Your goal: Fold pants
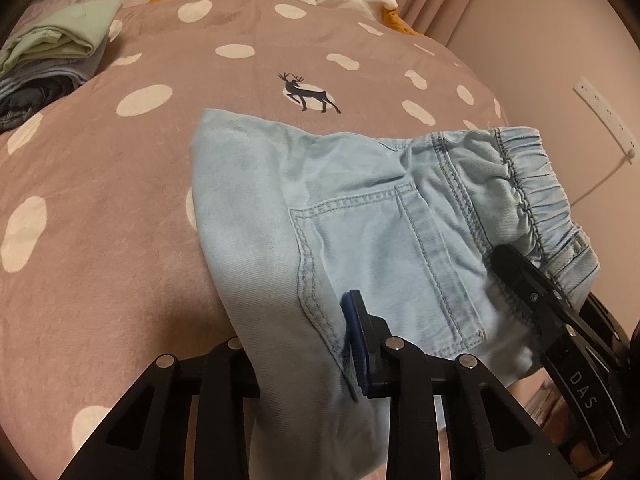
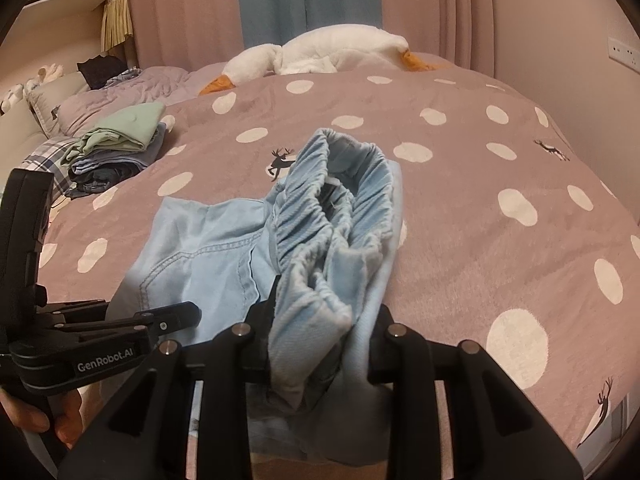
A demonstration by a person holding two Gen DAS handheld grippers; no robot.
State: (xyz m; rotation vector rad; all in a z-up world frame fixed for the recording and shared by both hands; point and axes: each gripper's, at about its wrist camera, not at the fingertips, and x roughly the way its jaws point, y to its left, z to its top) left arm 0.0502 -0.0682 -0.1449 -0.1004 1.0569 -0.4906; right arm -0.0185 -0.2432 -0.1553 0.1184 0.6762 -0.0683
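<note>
At the lower middle of both wrist views, a pair of light blue denim pants (image 1: 360, 216) lies partly on a pink polka-dot duvet (image 1: 120, 184), its near end raised off the bed by the two tools. The left gripper (image 1: 304, 344) is clenched on the fabric near the bottom of the back pocket (image 1: 384, 264); one blue-padded finger presses the cloth's edge while the other is hidden beneath it. The right gripper (image 2: 316, 332) is clamped on the gathered elastic waistband (image 2: 336, 208), which bunches up between its jaws and stands in a loose loop toward the frame's centre.

The denim looks soft and light: it drapes, sags between the two holds and creases readily, so it should follow the hands without resistance yet will not keep a fold unless laid flat and smoothed. The ruched waistband is the thickest, least slippery place to hold; the stitched pocket seams and side seam also give firm purchase, whereas a single thin layer would probably slide.

In the upper left of each frame sits a stack of folded clothes (image 1: 56, 60); a white goose plush (image 2: 320, 56) lies along the far edge.
</note>
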